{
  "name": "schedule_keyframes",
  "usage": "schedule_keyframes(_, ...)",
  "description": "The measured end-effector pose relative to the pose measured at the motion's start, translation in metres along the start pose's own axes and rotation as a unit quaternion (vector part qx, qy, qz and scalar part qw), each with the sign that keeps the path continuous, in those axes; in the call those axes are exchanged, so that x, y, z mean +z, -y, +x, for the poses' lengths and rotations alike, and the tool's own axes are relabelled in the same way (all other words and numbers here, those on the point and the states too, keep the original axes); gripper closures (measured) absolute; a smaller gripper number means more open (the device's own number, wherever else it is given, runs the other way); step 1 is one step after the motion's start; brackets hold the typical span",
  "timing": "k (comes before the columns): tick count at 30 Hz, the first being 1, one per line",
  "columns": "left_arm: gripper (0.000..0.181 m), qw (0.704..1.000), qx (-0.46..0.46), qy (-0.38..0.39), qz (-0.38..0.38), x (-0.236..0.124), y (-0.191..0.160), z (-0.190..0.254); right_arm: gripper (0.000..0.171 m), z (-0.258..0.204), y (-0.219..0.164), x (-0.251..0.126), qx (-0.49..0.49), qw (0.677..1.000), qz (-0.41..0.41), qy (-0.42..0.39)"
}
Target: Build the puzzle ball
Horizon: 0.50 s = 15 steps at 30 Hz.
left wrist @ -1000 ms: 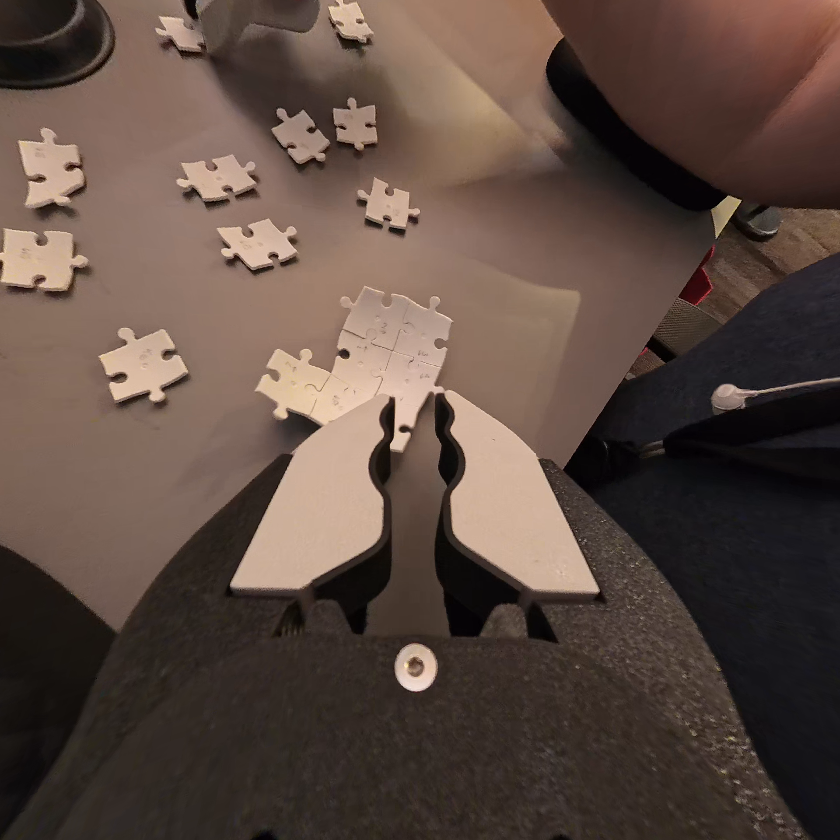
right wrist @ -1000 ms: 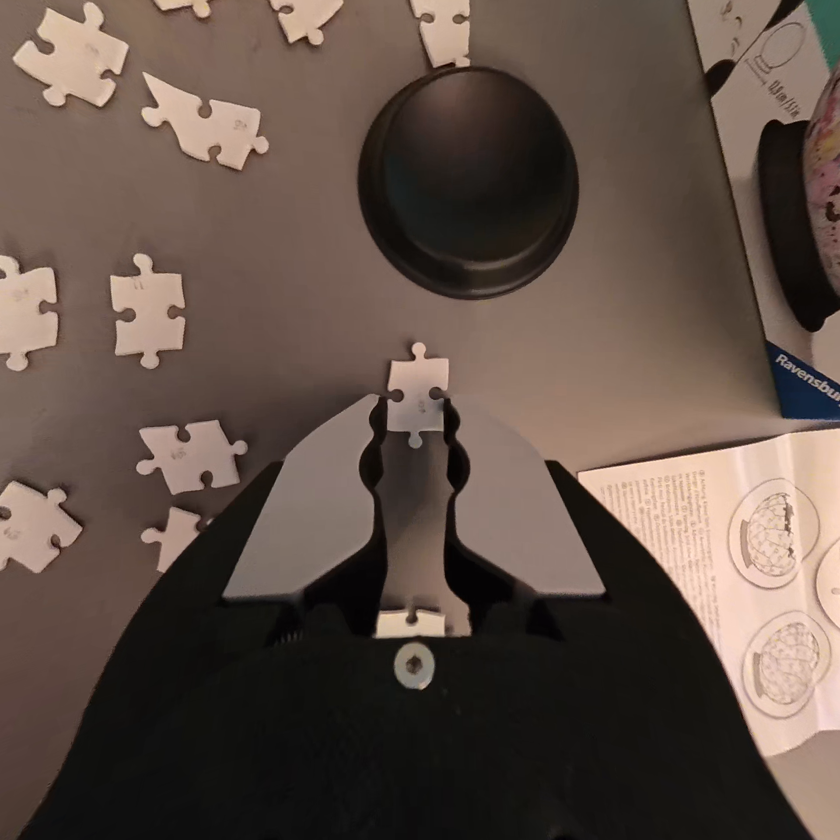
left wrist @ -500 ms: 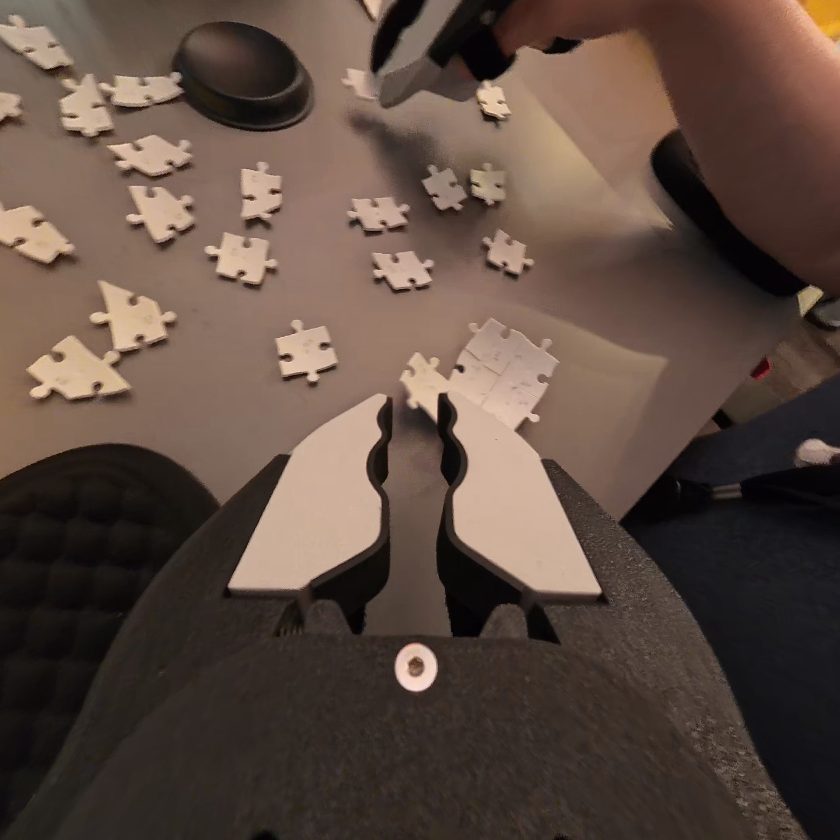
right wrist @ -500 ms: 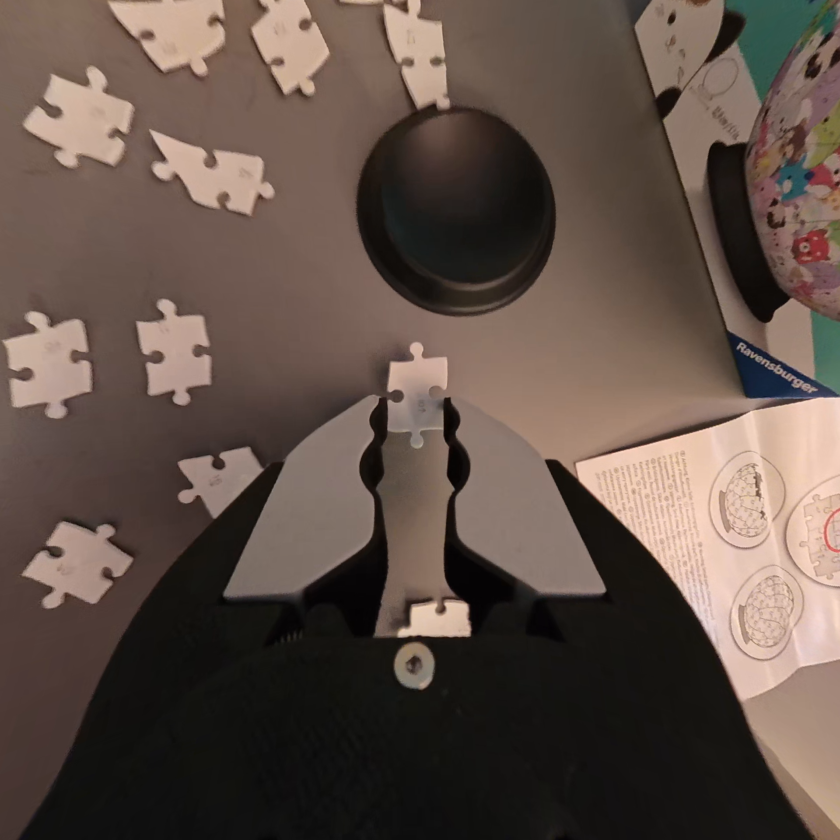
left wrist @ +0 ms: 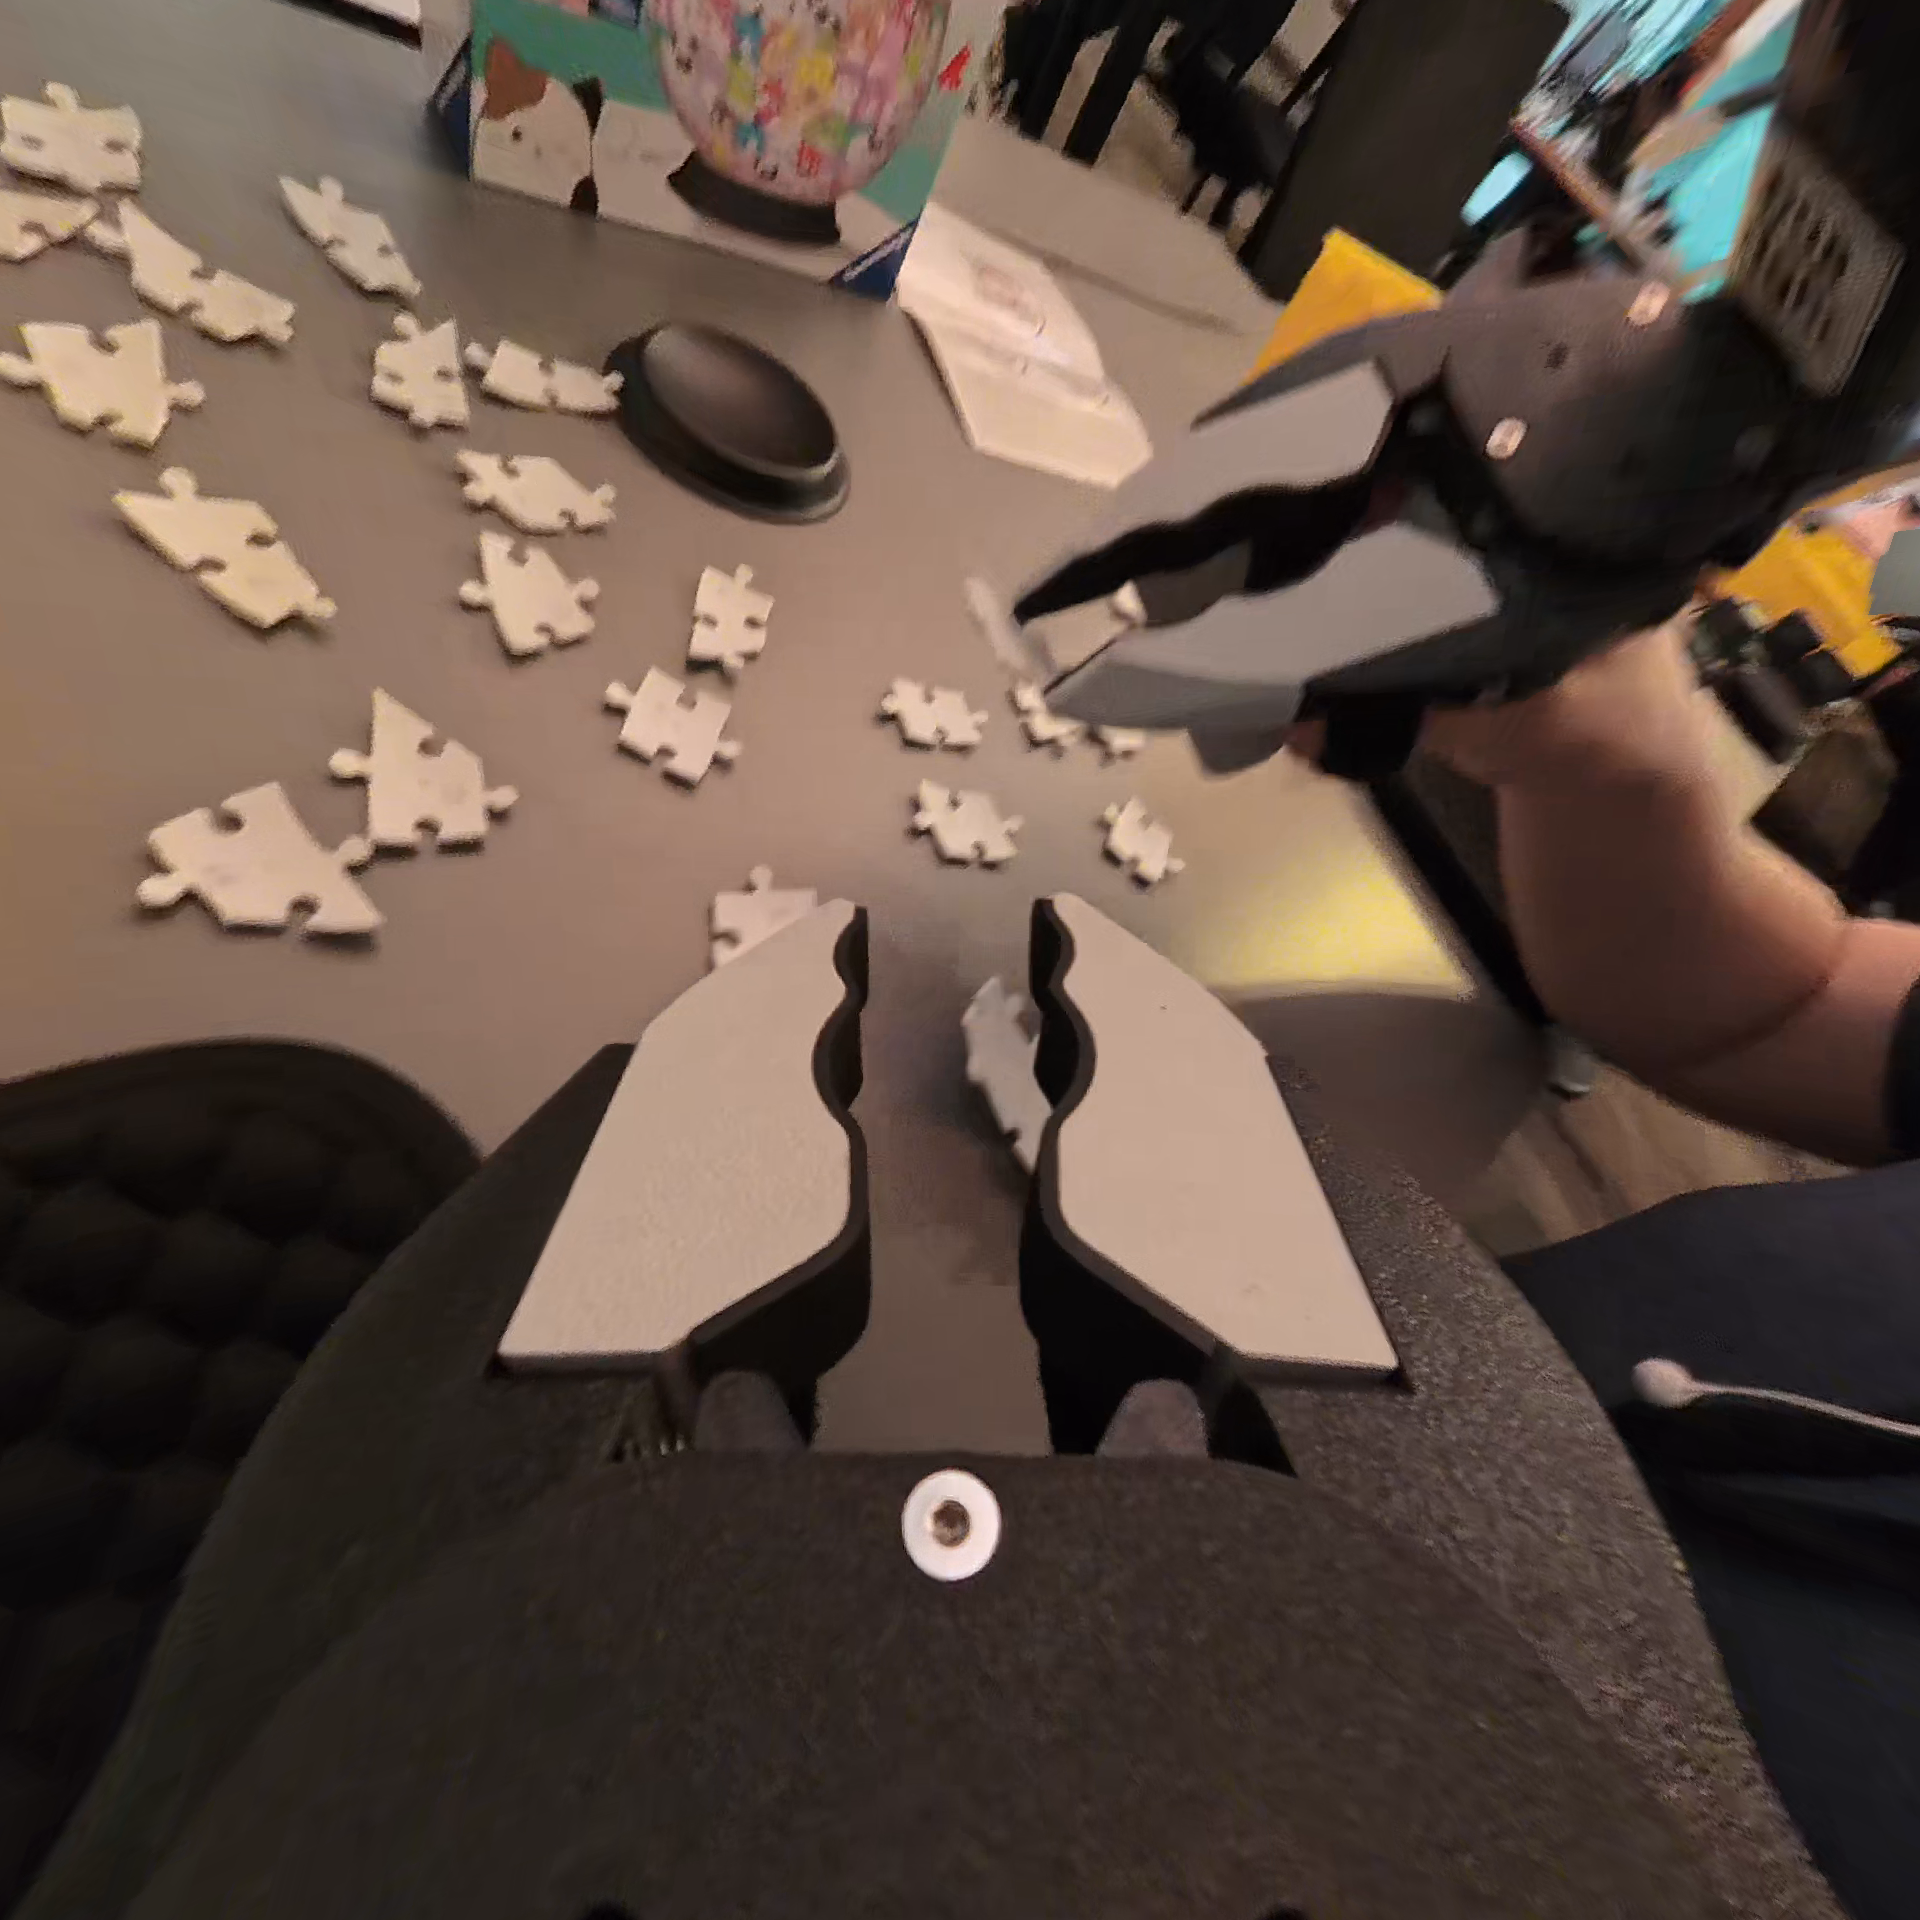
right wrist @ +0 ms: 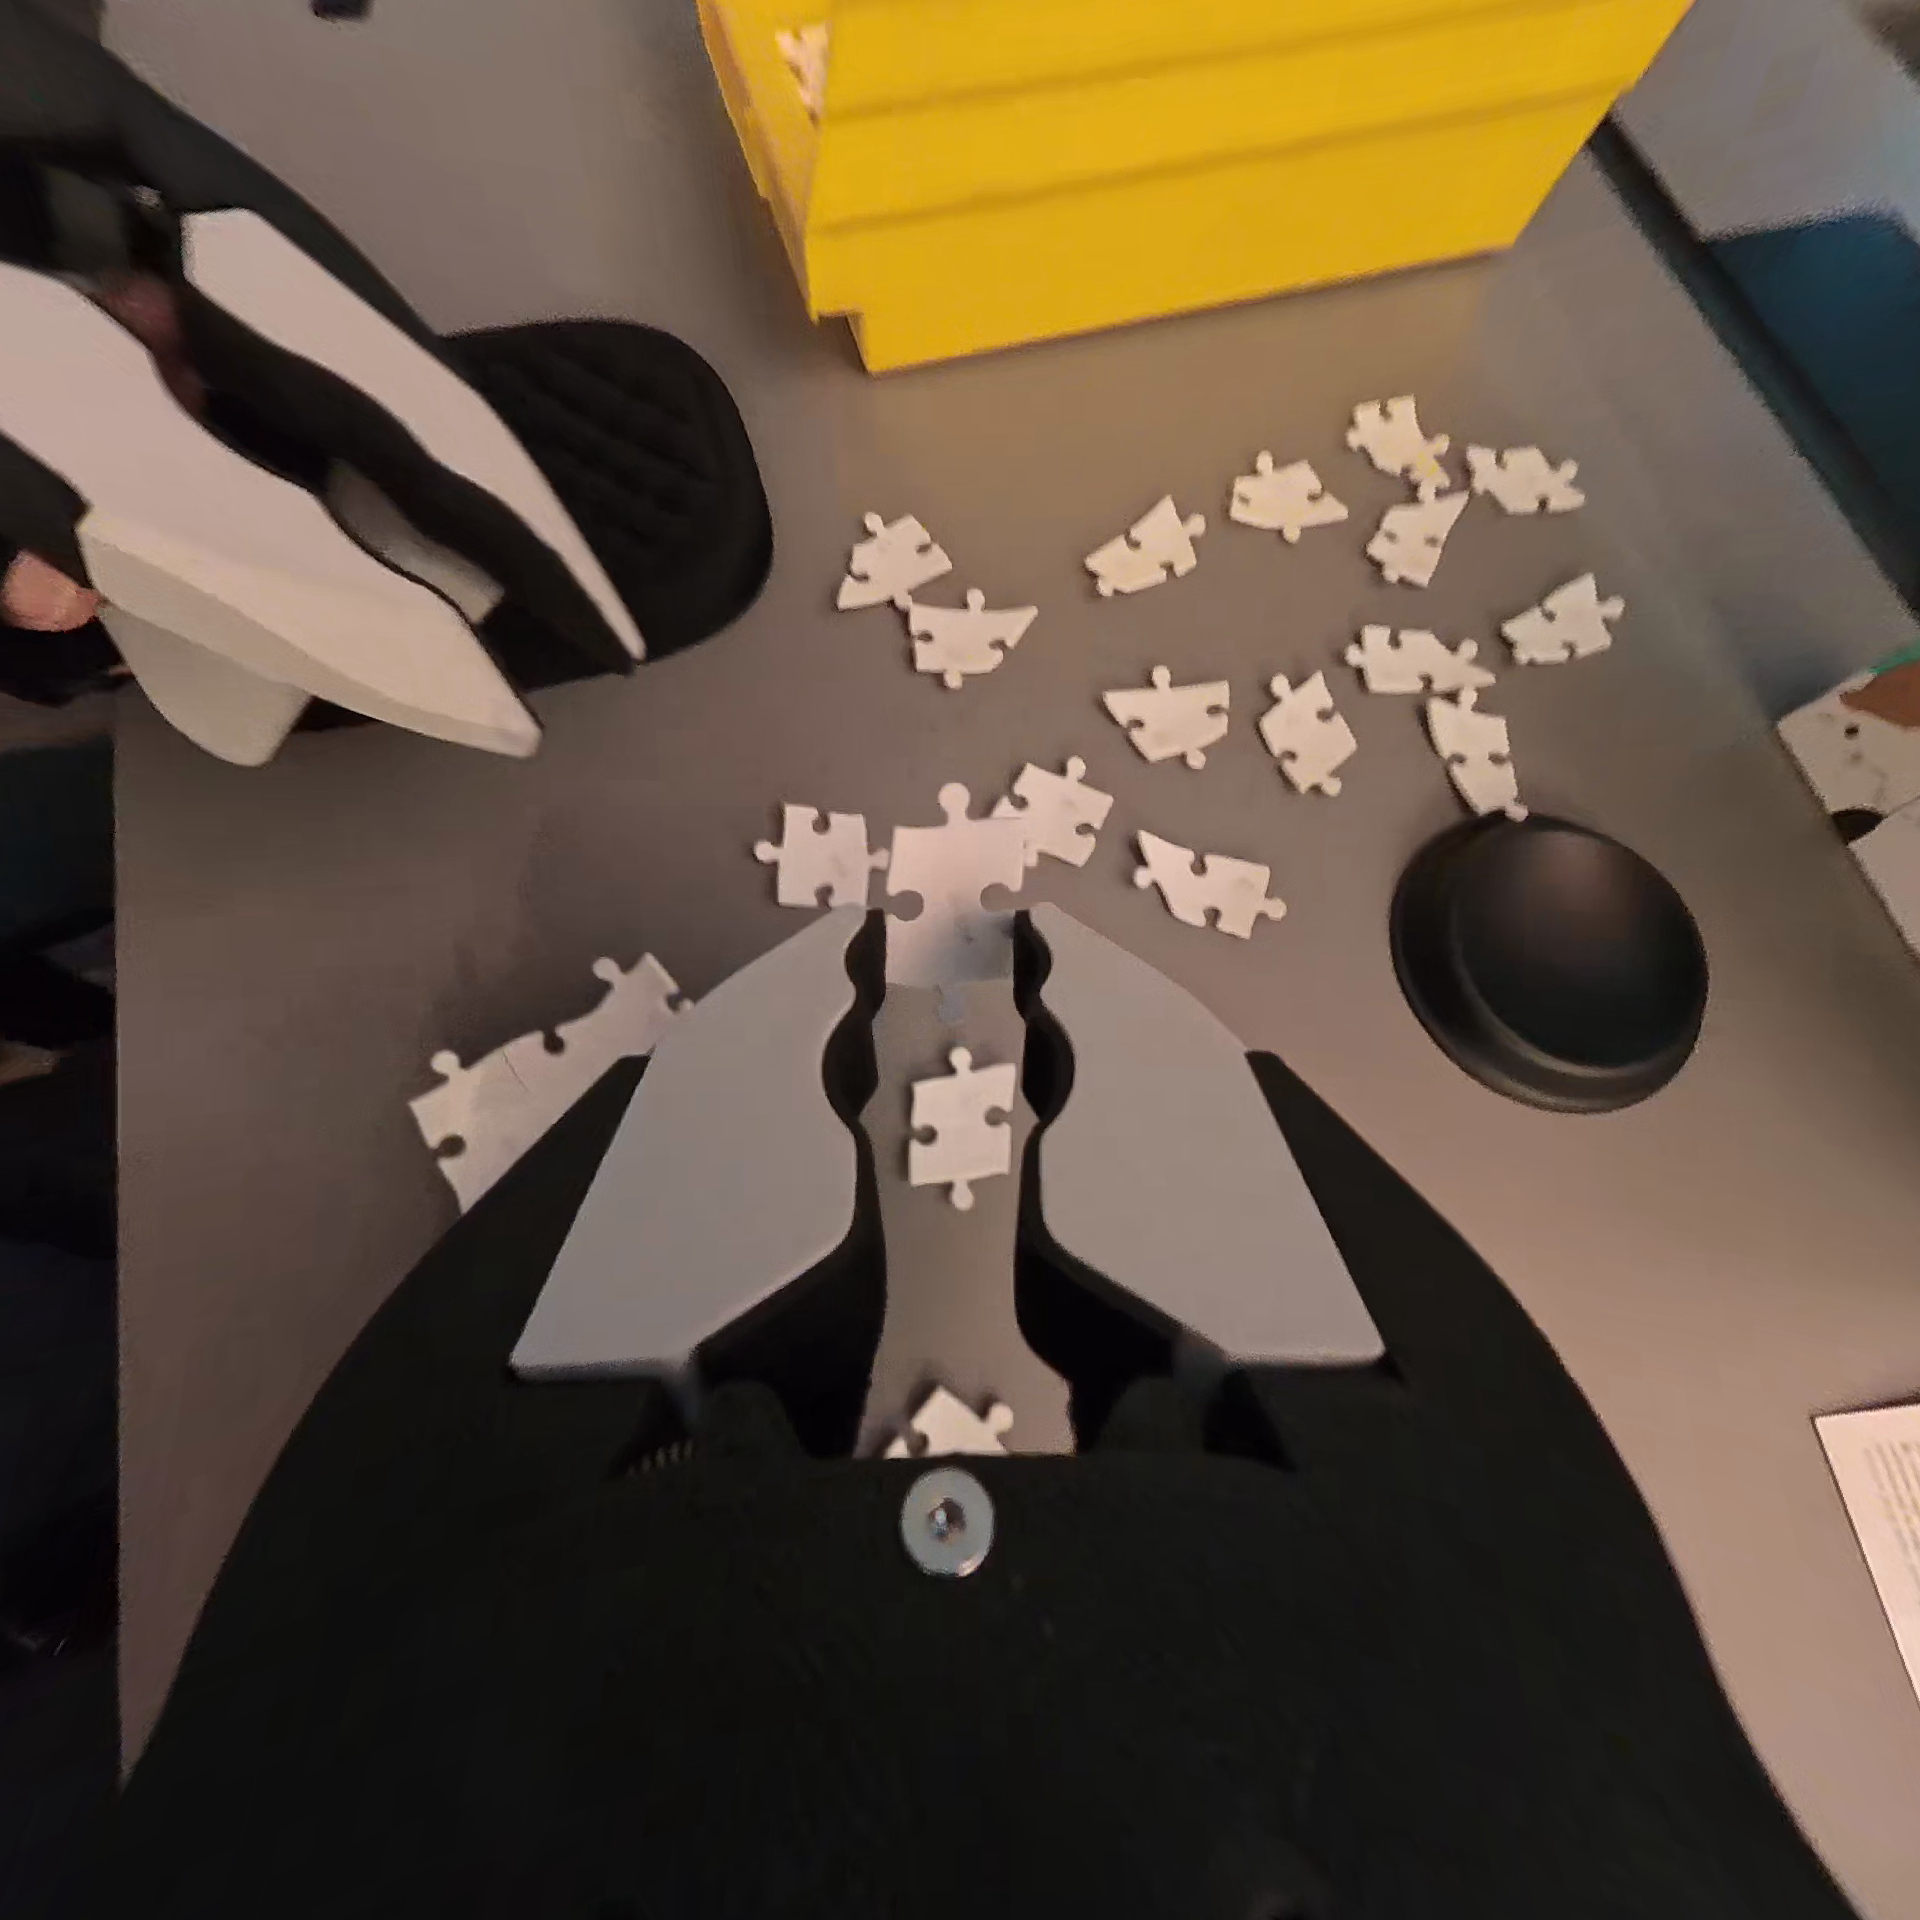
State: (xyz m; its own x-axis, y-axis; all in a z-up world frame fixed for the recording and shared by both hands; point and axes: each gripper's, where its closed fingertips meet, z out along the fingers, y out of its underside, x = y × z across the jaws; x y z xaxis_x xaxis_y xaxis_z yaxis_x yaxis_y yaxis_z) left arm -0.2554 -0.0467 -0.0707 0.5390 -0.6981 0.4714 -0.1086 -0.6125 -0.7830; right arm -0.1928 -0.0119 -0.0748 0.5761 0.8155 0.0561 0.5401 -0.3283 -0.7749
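My right gripper (right wrist: pixel 951 920) is shut on a white puzzle piece (right wrist: pixel 956 868) and holds it above the grey table (right wrist: pixel 312 935). It also shows in the left wrist view (left wrist: pixel 1039 649), with the piece (left wrist: pixel 992 623) edge-on at its tips. My left gripper (left wrist: pixel 945 914) is open and empty, low over the table's near edge. The joined patch of pieces (left wrist: pixel 997 1049) lies below it, mostly hidden by the right finger. In the right wrist view the patch (right wrist: pixel 520 1081) lies left of my fingers, and the left gripper (right wrist: pixel 582 691) hovers at upper left.
Several loose white pieces (left wrist: pixel 416 769) (right wrist: pixel 1174 717) are scattered over the table. One piece (right wrist: pixel 961 1122) lies under my right fingers. A black round base (left wrist: pixel 727 426) (right wrist: pixel 1548 961), the puzzle box (left wrist: pixel 707 104), a leaflet (left wrist: pixel 1018 353) and yellow bins (right wrist: pixel 1143 156) stand around. A black padded seat (left wrist: pixel 156 1195) is at left. My right gripper is the nearer one to the black round base (right wrist: pixel 1548 961): about 15 cm, against 25 cm. Look for it in the left wrist view (left wrist: pixel 783 415) too.
My right gripper has carried its piece away from the black base toward the joined patch. My left gripper has tilted up, drawn back over the patch, and its jaws have widened.
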Motion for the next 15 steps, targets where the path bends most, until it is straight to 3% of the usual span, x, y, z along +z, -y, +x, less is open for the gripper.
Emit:
schedule_keyframes(7,0.141,0.995,-0.059,-0.067,0.05,0.022,0.032,0.013,0.147,-0.01,0.017,-0.005,-0.072,0.991,0.072,-0.085)
schedule_keyframes(11,0.142,0.986,-0.1,-0.118,0.068,0.032,0.042,0.02,0.147,-0.011,0.021,-0.007,-0.111,0.982,0.085,-0.125)
schedule_keyframes(15,0.148,0.986,-0.097,-0.122,0.06,0.043,0.04,0.019,0.147,-0.01,0.024,-0.008,-0.14,0.974,0.09,-0.151)
